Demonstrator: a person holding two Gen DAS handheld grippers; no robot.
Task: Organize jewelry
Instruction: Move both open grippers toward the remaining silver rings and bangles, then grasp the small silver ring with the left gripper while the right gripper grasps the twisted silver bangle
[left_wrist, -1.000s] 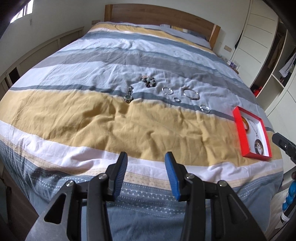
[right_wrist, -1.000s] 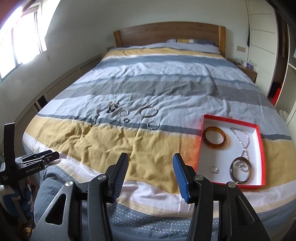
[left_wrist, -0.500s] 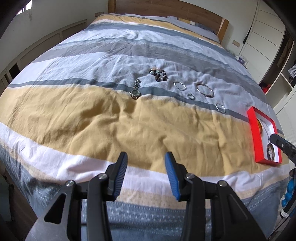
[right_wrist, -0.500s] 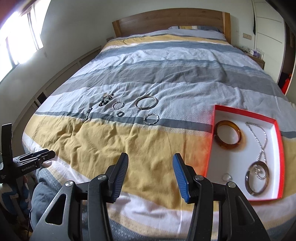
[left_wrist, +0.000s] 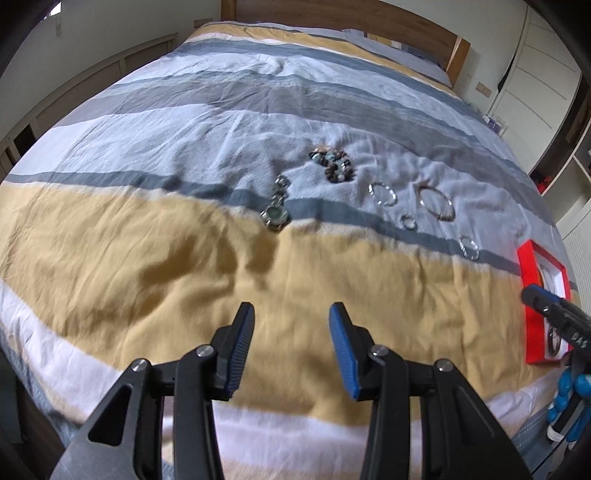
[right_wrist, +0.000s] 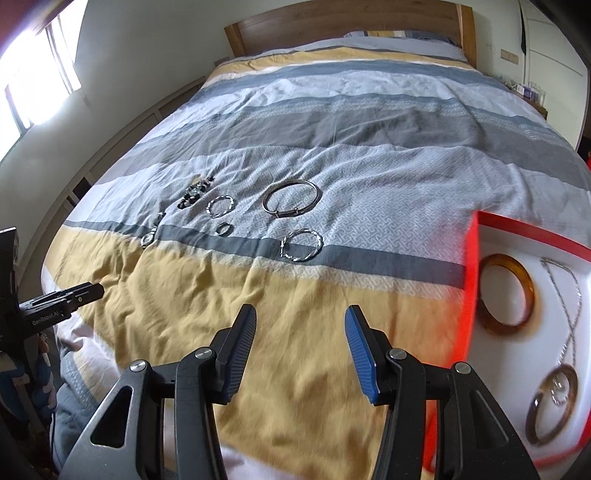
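Loose jewelry lies on the striped bed cover: a watch (left_wrist: 275, 215), a beaded bracelet (left_wrist: 334, 164), a twisted silver bangle (right_wrist: 302, 244), a large plain bangle (right_wrist: 291, 201), a smaller twisted ring (right_wrist: 220, 206) and a tiny ring (right_wrist: 224, 228). A red tray (right_wrist: 471, 295) at the right holds an amber bangle (right_wrist: 508, 293), a chain necklace (right_wrist: 570, 314) and a metal hoop (right_wrist: 554, 406). My left gripper (left_wrist: 291, 345) is open and empty over the yellow stripe, short of the watch. My right gripper (right_wrist: 299, 350) is open and empty, just left of the tray.
The wooden headboard (right_wrist: 343, 18) stands at the far end. White wardrobes (left_wrist: 535, 85) line the right side. A low wooden ledge (left_wrist: 92, 85) runs along the left wall. The right gripper's finger shows in the left wrist view (left_wrist: 554, 310), over the tray.
Both grippers have moved forward over the bed, nearer the jewelry. The tray has slid toward the right edge of both views. Both stay open.
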